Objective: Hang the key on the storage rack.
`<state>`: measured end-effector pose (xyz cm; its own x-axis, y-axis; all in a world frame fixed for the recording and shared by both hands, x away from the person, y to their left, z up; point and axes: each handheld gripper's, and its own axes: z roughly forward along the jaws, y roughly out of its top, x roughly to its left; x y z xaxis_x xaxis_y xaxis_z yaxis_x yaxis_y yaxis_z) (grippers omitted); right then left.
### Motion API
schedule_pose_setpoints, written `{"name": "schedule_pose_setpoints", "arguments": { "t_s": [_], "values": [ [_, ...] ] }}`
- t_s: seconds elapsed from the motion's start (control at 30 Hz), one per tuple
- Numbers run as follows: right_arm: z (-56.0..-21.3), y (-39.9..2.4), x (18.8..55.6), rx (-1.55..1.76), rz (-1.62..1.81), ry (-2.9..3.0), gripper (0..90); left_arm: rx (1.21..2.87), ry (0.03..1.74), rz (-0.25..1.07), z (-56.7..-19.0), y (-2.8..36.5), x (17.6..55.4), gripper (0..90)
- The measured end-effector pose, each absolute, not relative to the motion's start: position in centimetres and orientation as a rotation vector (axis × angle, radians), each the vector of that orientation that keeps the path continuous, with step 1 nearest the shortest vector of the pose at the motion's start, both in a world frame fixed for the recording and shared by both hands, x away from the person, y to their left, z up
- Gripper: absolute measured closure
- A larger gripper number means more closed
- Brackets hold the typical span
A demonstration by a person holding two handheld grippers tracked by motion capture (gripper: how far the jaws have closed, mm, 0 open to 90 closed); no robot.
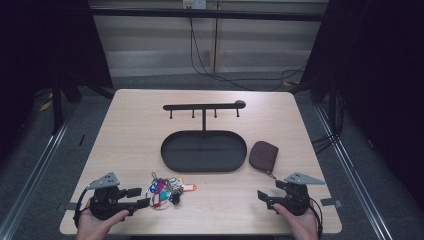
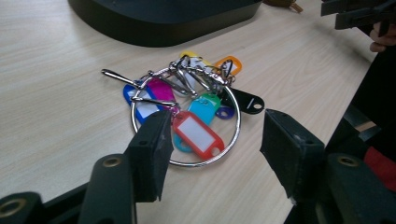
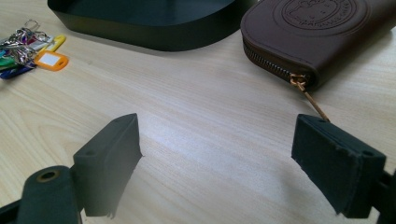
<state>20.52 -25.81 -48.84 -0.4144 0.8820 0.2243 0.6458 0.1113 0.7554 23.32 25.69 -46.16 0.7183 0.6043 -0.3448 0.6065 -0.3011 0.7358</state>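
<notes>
A key ring (image 2: 187, 116) crowded with coloured plastic tags, their white labels blank, is lying flat on the bench (image 1: 130, 130) just before the left gripper (image 1: 138, 197), whose fingers (image 2: 152, 154) are standing open, holding nothing. The right gripper (image 3: 217, 163) is gaping empty near a brown zip pouch (image 3: 322, 32), its embossed writing unreadable

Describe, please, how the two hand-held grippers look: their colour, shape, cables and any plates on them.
Both are matte black. The left hand-held gripper and the right hand-held gripper each carry a grey three-cornered plate on top. Each has two blocky, flat-faced jaws with small screw holes, on arms with brass-coloured rivets. A black cable loops from each body near the wrist. No sleeves are visible.
</notes>
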Motion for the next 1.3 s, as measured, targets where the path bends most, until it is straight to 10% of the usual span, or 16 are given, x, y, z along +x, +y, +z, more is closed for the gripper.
{"name": "schedule_pose_setpoints", "arguments": {
  "t_s": [0.63, 1.3],
  "values": [
    [-48.9, -25.5, 20.6, 1.496, 1.188, 2.146, 16.4, 2.094, 0.909, -0.032, -44.6, 23.7, 23.8, 42.8],
    [-49.0, -25.4, 20.8, 1.505, 1.177, 2.163, 17.9, 2.313, 0.846, -0.111, -41.9, 20.4, 26.0, 63.0]
  ]
}}
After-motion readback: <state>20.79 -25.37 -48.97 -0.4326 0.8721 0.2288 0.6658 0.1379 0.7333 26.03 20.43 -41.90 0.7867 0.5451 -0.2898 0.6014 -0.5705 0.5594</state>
